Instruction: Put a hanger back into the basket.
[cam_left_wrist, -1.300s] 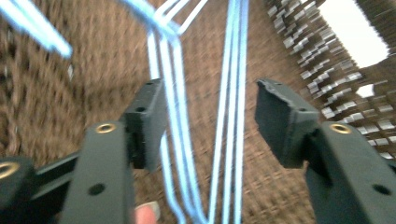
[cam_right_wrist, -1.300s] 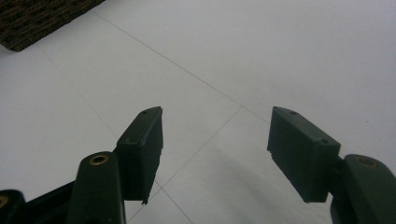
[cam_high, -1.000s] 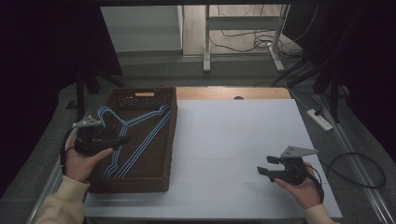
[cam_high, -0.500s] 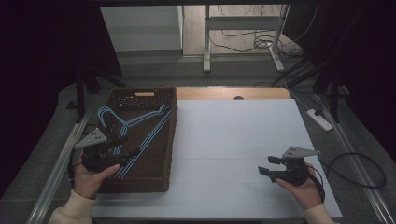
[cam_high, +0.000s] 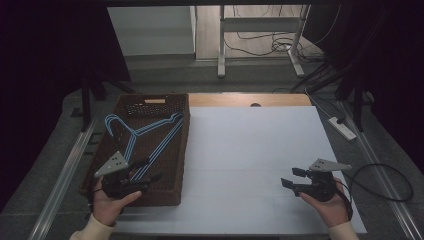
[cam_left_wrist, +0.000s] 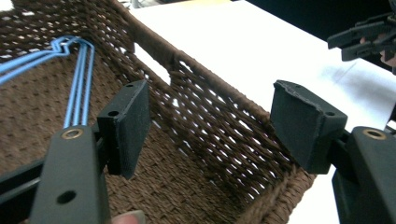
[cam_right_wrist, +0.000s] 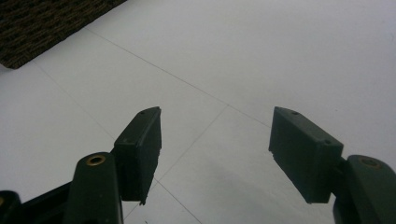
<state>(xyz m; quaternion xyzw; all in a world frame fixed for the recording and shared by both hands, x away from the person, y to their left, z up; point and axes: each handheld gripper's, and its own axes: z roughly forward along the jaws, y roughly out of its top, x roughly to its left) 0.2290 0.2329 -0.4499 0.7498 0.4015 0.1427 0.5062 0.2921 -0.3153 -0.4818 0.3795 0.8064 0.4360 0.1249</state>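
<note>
A brown wicker basket (cam_high: 177, 150) stands on the left of the white table (cam_high: 250, 145). Several blue wire hangers (cam_high: 145, 132) lie in it, their hooks toward the far left corner. My left gripper (cam_high: 150, 170) hangs over the basket's near end, jaws open and pointing right. In the left gripper view it (cam_left_wrist: 210, 98) looks at the basket's right wall (cam_left_wrist: 210, 107) with nothing between the pads, and the hangers (cam_left_wrist: 77, 79) lie off to its left. My right gripper (cam_high: 290, 176) is held low over the table's near right part, open and empty (cam_right_wrist: 215, 116).
A wooden strip (cam_high: 250, 100) runs along the table's far edge. A power strip (cam_high: 342, 127) and cables lie on the floor to the right. The basket's corner (cam_right_wrist: 32, 28) shows at the upper left of the right gripper view. A table frame (cam_high: 260, 35) stands beyond.
My left gripper has come back toward the person and down, from the basket's middle left to its near end. The right gripper has stayed where it was.
</note>
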